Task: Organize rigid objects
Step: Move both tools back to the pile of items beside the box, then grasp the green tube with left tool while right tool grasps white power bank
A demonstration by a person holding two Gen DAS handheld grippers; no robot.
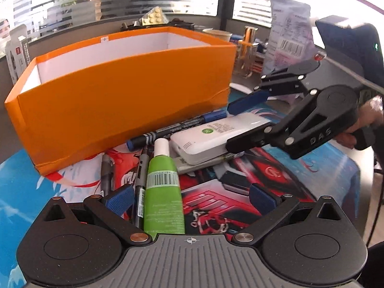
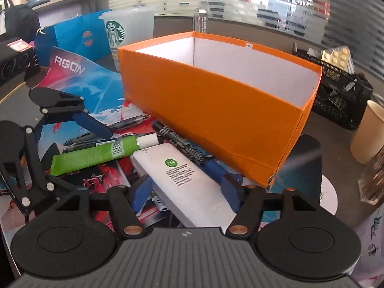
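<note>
An orange box (image 1: 124, 91) with a white inside stands on the printed mat; it also shows in the right wrist view (image 2: 216, 110). In front of it lie a white power bank (image 1: 211, 135), a green tube with a white cap (image 1: 163, 187), a blue-capped marker (image 1: 177, 127) and dark pens (image 1: 141, 175). My left gripper (image 1: 189, 199) is open, its jaws on either side of the green tube's lower end. My right gripper (image 2: 187, 189) has its blue pads on both sides of the power bank (image 2: 184, 175), close to it. The green tube (image 2: 96, 153) lies left of it.
A Starbucks cup (image 2: 127, 31) and a blue bag (image 2: 72, 40) stand behind the box. A black mesh organiser (image 2: 340, 96) and a paper cup (image 2: 367, 132) are at the right. A second thin white device (image 1: 206, 163) lies under the power bank.
</note>
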